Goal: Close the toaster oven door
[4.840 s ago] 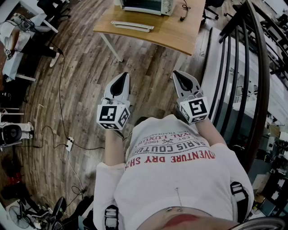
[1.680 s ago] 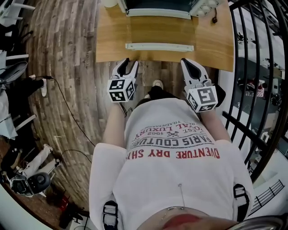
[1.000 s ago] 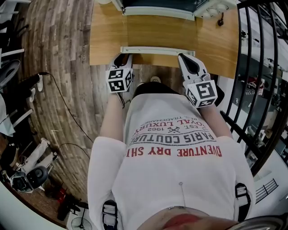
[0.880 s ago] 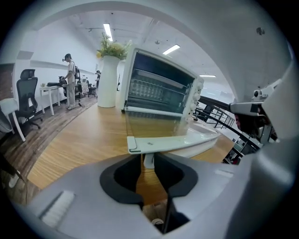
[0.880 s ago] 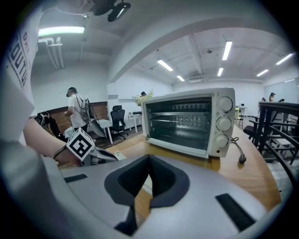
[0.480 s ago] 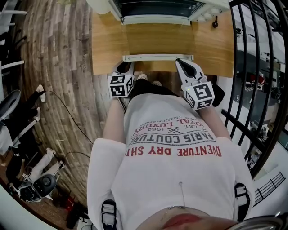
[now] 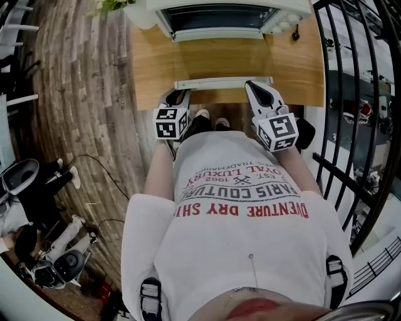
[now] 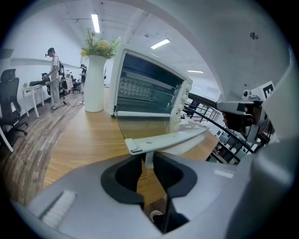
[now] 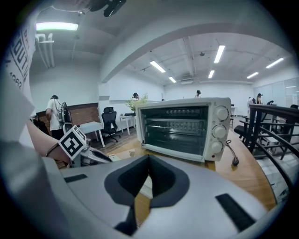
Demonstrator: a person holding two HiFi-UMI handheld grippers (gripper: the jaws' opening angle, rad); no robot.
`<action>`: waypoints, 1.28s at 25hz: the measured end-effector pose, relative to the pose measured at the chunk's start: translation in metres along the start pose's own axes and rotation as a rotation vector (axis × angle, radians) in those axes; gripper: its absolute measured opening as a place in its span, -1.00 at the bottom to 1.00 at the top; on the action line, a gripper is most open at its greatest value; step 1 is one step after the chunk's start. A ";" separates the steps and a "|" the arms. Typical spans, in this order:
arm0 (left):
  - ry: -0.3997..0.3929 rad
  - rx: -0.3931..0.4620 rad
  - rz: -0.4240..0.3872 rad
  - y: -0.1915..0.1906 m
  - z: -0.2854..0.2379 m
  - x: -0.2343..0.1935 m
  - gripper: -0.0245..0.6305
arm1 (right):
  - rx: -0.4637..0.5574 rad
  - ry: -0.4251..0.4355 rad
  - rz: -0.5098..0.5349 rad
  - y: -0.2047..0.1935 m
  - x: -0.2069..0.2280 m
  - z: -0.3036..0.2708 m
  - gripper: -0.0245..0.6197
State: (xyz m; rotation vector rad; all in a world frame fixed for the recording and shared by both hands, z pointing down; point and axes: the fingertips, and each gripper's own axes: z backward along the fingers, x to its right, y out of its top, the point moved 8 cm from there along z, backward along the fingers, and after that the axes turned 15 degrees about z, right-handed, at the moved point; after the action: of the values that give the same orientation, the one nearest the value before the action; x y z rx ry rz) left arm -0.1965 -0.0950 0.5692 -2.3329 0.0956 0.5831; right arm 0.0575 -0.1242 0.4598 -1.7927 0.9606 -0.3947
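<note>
The left gripper has just been closing its jaws, which pinch the post under the white door handle; the right gripper has its jaws pressed together, empty; the toaster oven sits top centre in the head view on the wooden table, its glass door lying open and flat; only the left gripper view shows the grip; the right gripper view faces the oven's three knobs.

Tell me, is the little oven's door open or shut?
Open. The toaster oven door lies folded down flat over the table, its handle at the near edge, and the wire rack inside shows bare.
</note>
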 end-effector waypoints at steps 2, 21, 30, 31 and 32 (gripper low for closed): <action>-0.007 0.009 -0.008 0.005 0.006 0.003 -0.66 | 0.009 -0.006 0.002 0.004 -0.002 0.002 -0.91; -0.018 -0.014 -0.078 0.063 0.030 0.027 -0.63 | 0.094 -0.059 0.037 0.034 0.004 0.001 -0.90; -0.050 0.087 -0.055 0.086 0.041 0.033 -0.62 | 0.107 -0.072 0.055 0.037 0.008 0.003 -0.91; -0.054 0.103 -0.054 0.091 0.042 0.034 -0.62 | 0.109 -0.074 0.057 0.038 0.009 0.003 -0.91; -0.055 0.120 -0.053 0.096 0.043 0.034 -0.62 | 0.110 -0.076 0.058 0.039 0.009 0.003 -0.91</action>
State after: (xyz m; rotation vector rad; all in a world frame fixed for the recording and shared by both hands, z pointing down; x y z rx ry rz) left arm -0.2043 -0.1334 0.4660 -2.1945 0.0423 0.5989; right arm 0.0486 -0.1355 0.4223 -1.6644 0.9186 -0.3345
